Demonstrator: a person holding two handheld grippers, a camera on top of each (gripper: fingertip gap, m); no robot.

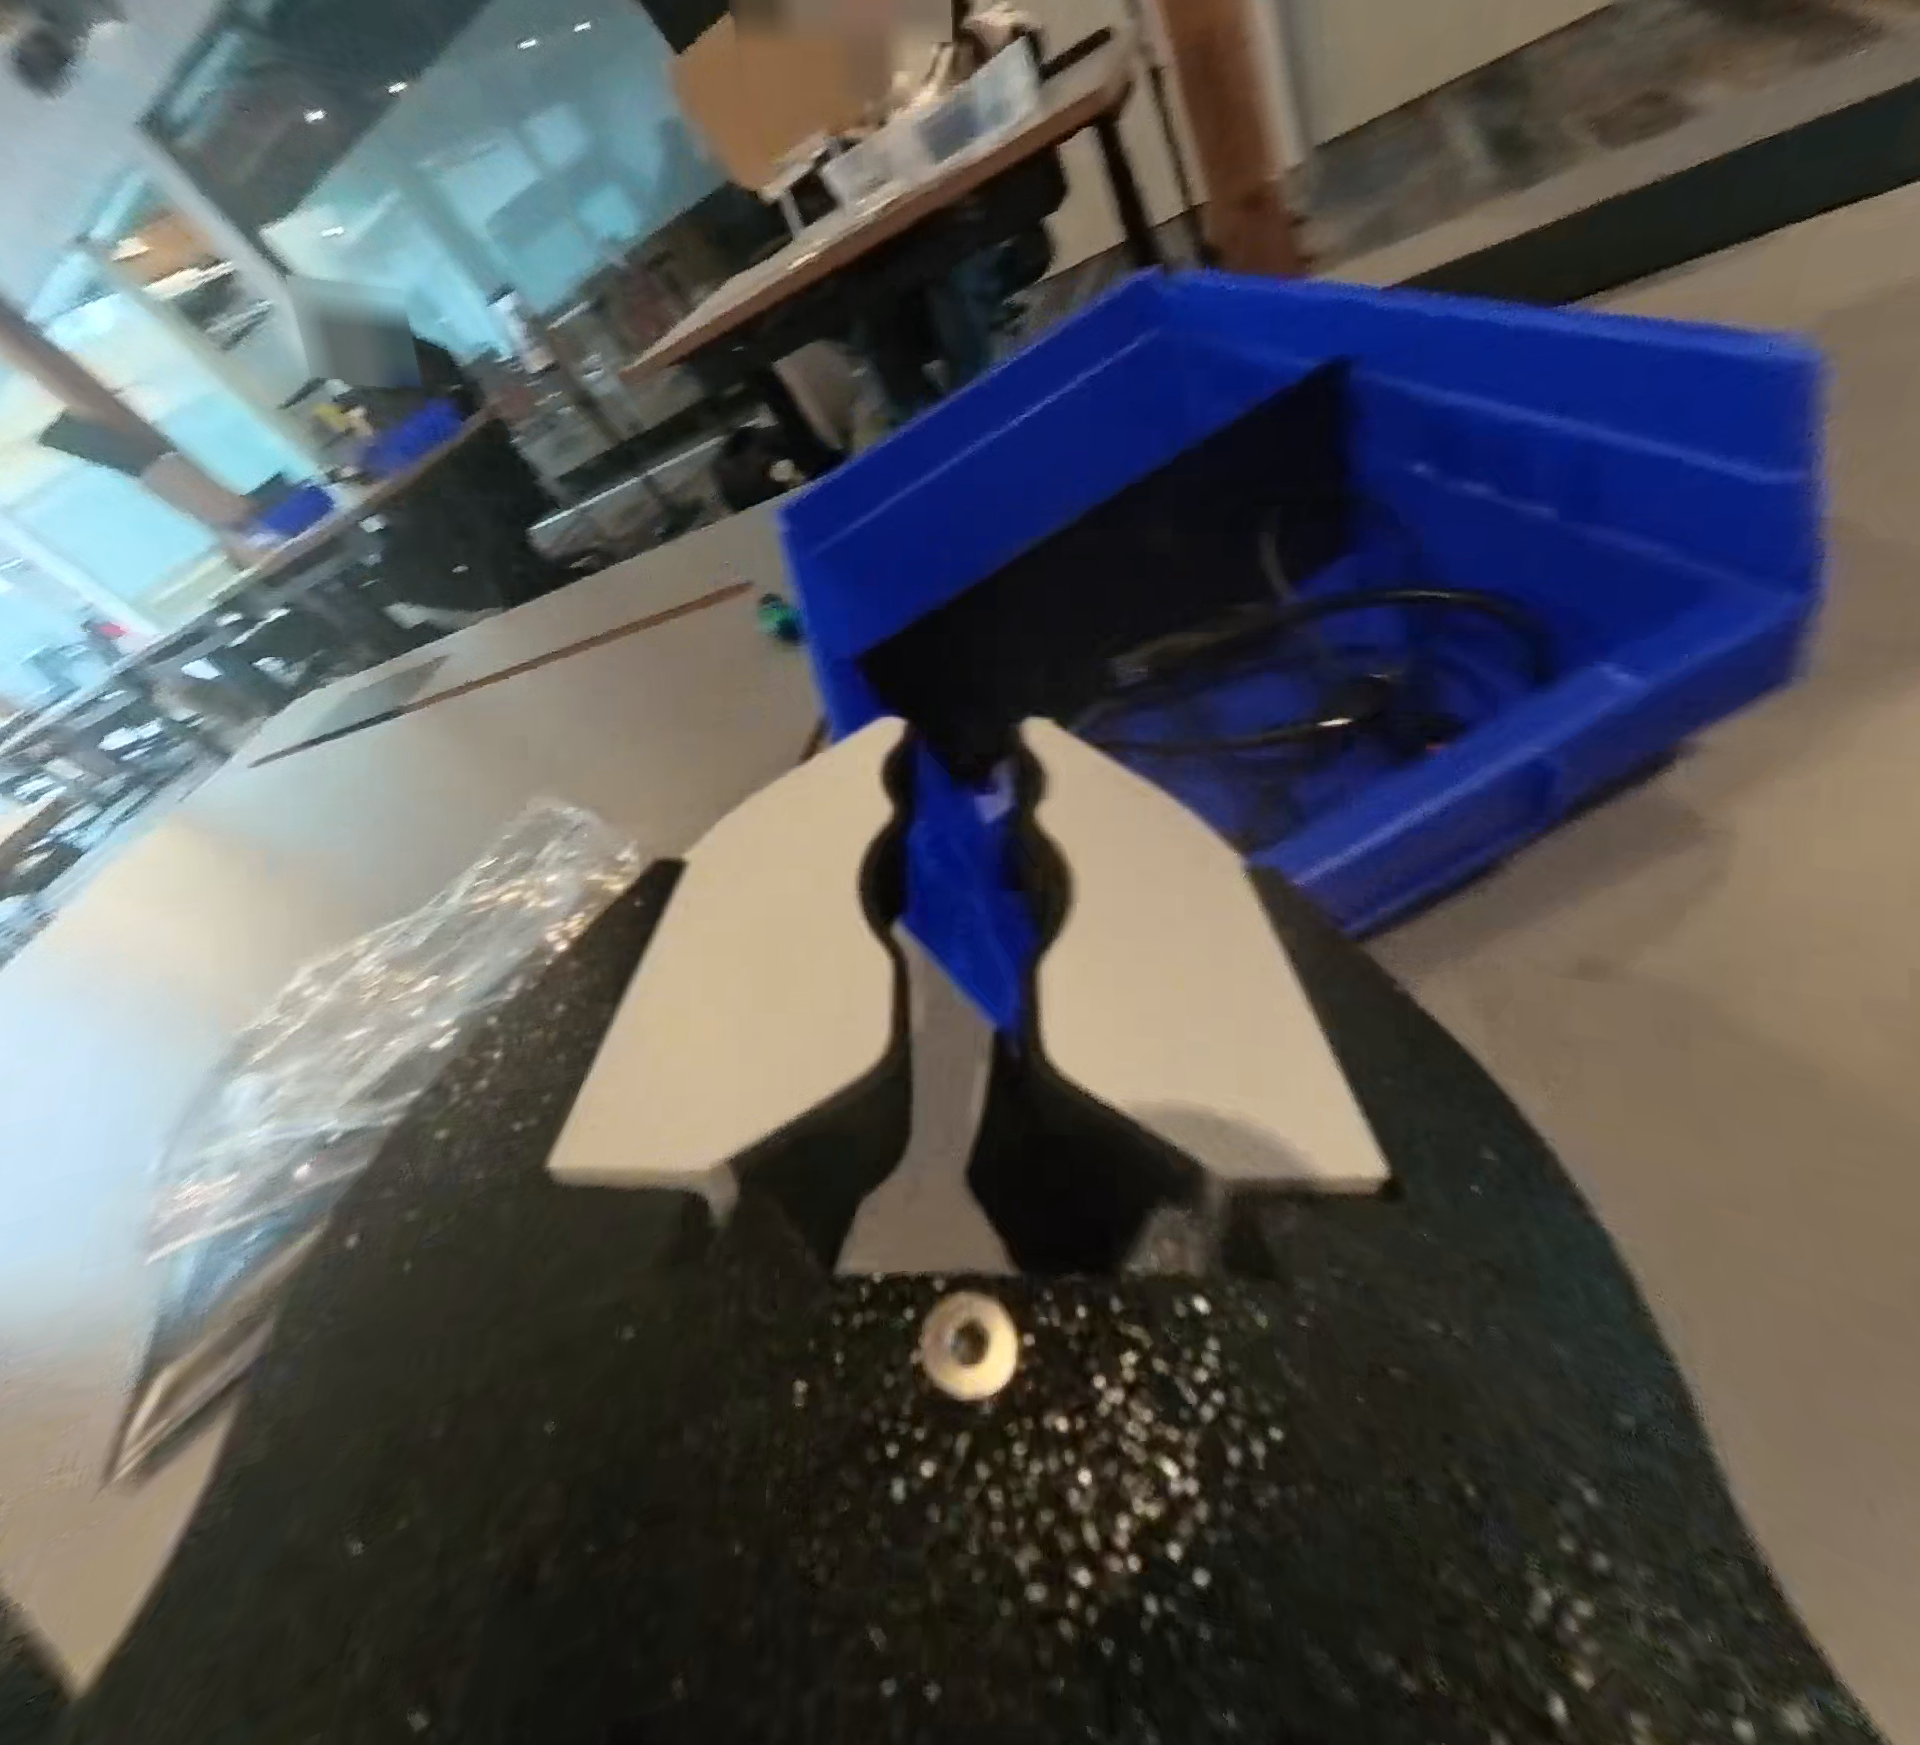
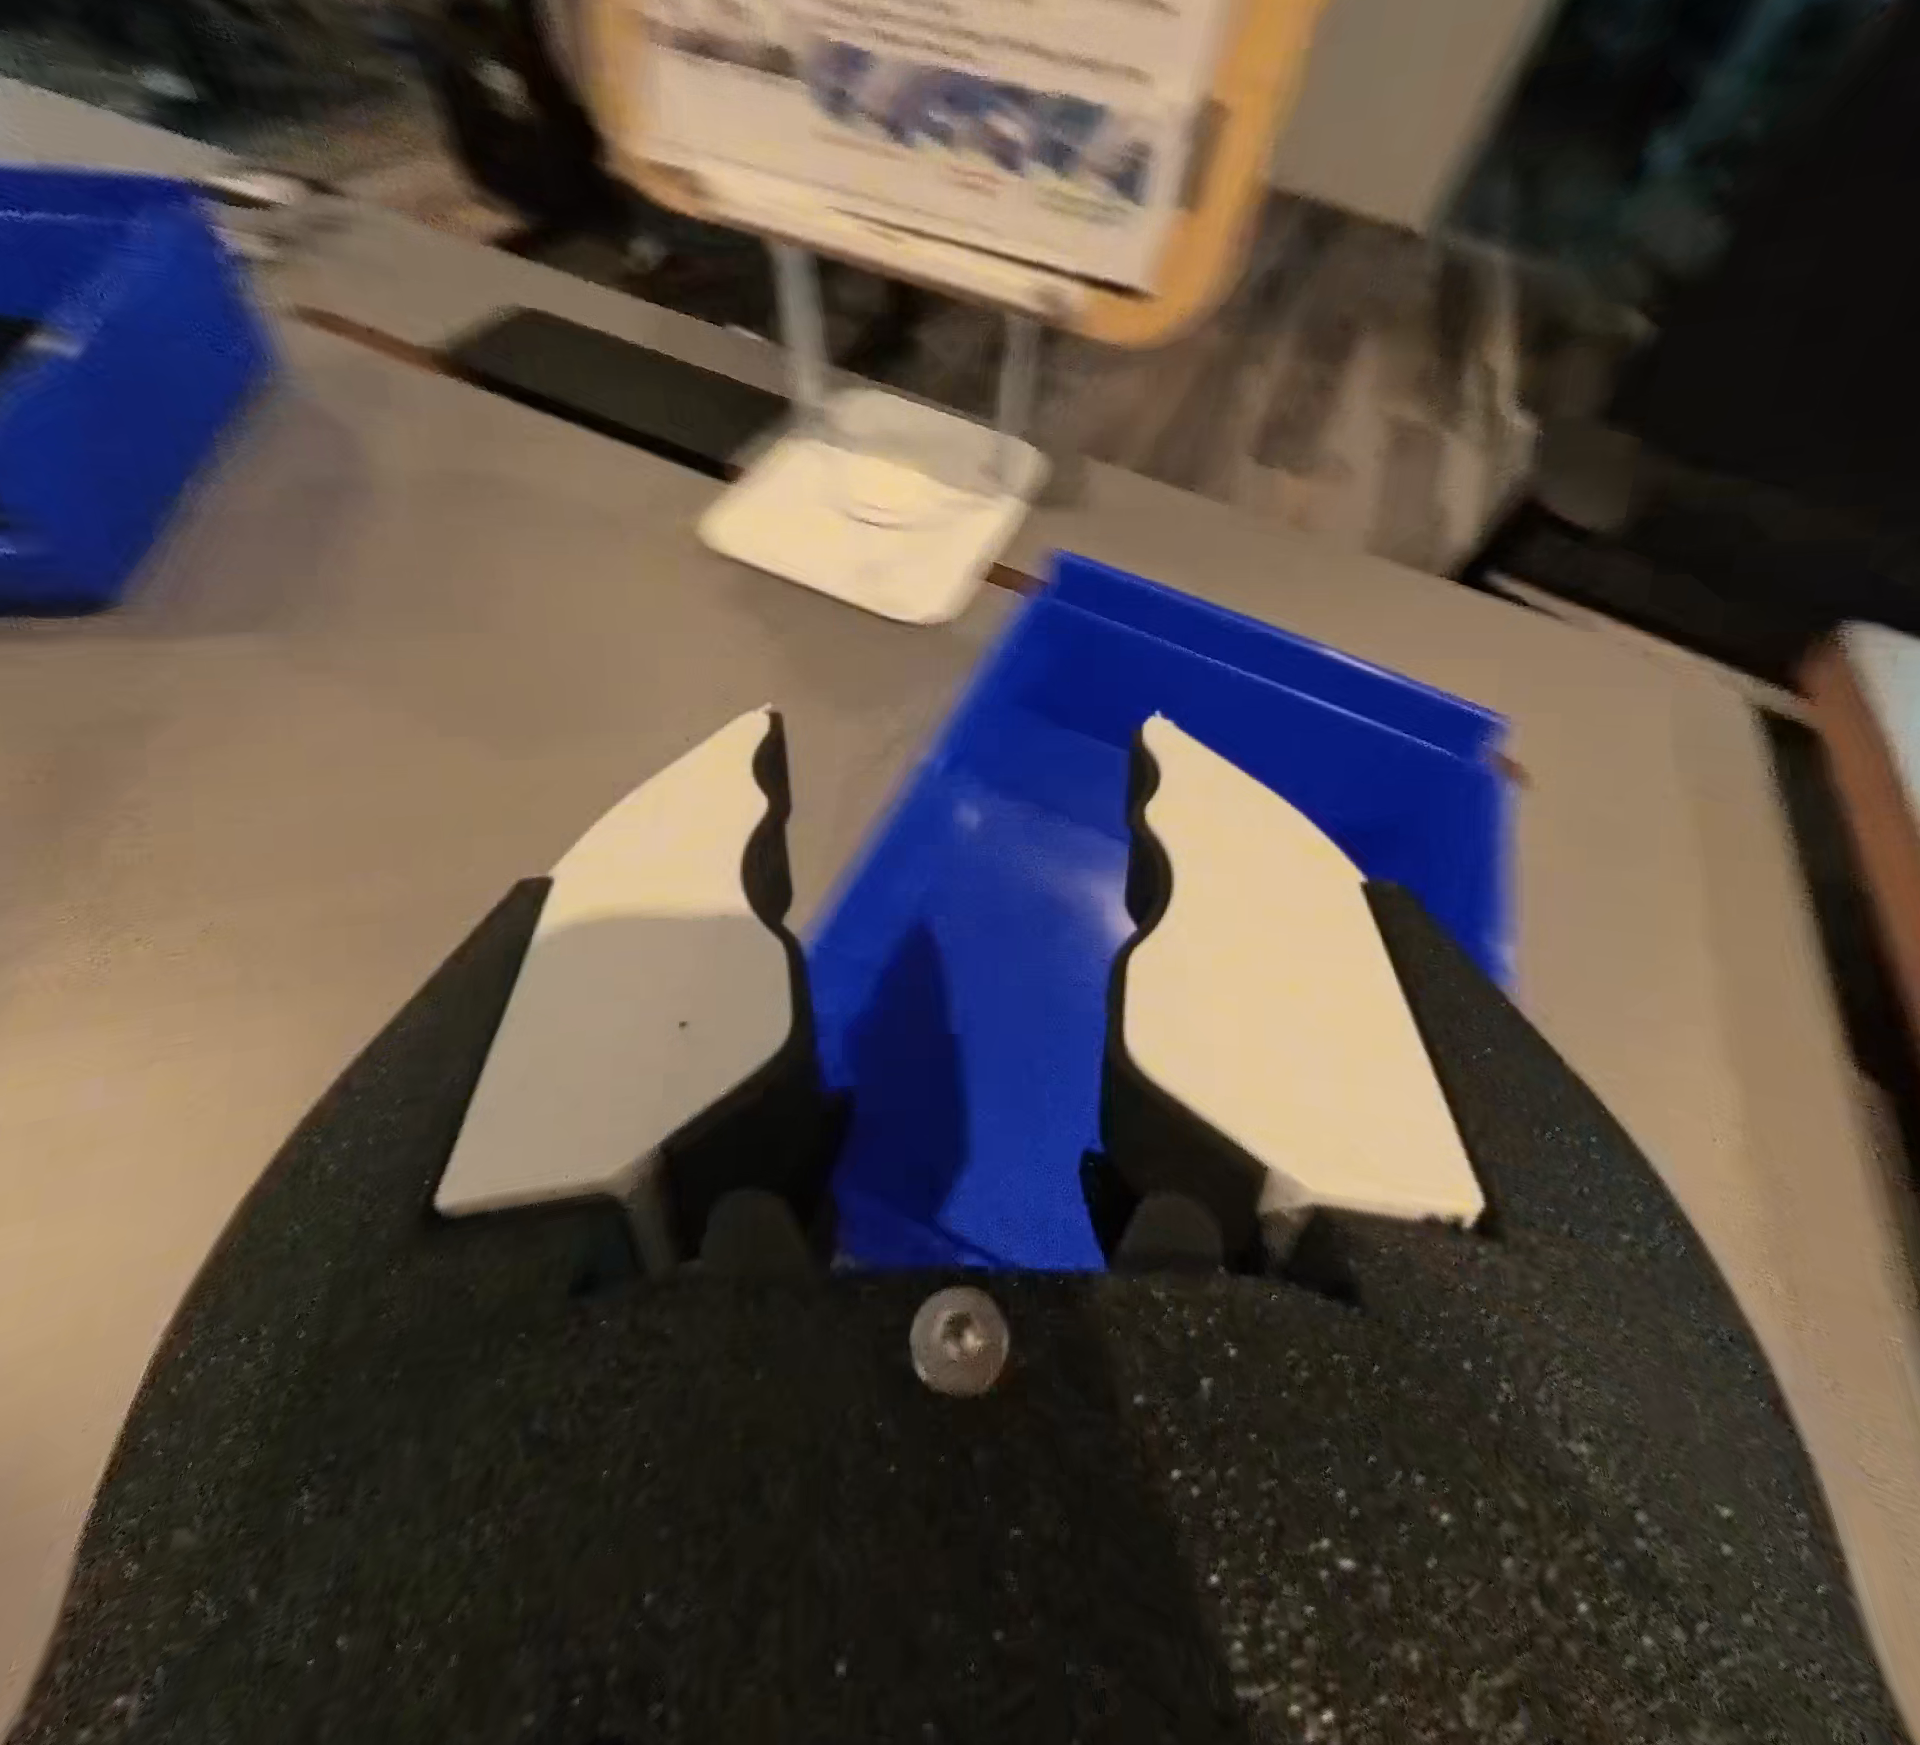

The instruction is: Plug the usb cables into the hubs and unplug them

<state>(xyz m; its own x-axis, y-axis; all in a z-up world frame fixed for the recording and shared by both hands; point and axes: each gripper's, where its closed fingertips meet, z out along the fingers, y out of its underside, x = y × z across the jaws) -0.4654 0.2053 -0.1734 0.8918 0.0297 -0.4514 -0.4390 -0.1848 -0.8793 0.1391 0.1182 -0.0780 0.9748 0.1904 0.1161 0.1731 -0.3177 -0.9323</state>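
In the left wrist view, a blue bin (image 1: 1455, 490) sits tilted on the grey table, with black USB cables (image 1: 1340, 667) coiled inside and a black divider (image 1: 1122, 552) across it. My left gripper (image 1: 961, 750) is shut on the bin's near corner wall, and blue plastic shows between the fingers. In the right wrist view, my right gripper (image 2: 956, 729) is open and empty over a second, smaller blue bin (image 2: 1247, 760), whose visible inside looks empty. No hub is clearly visible. Both views are blurred.
Crinkled clear plastic bags (image 1: 364, 1020) lie on the table at the left. A white sign stand base (image 2: 873, 511) with a poster board (image 2: 914, 54) stands beyond the small bin. Another blue bin (image 2: 104, 386) is at the far left. The grey table (image 2: 312, 760) ends just beyond.
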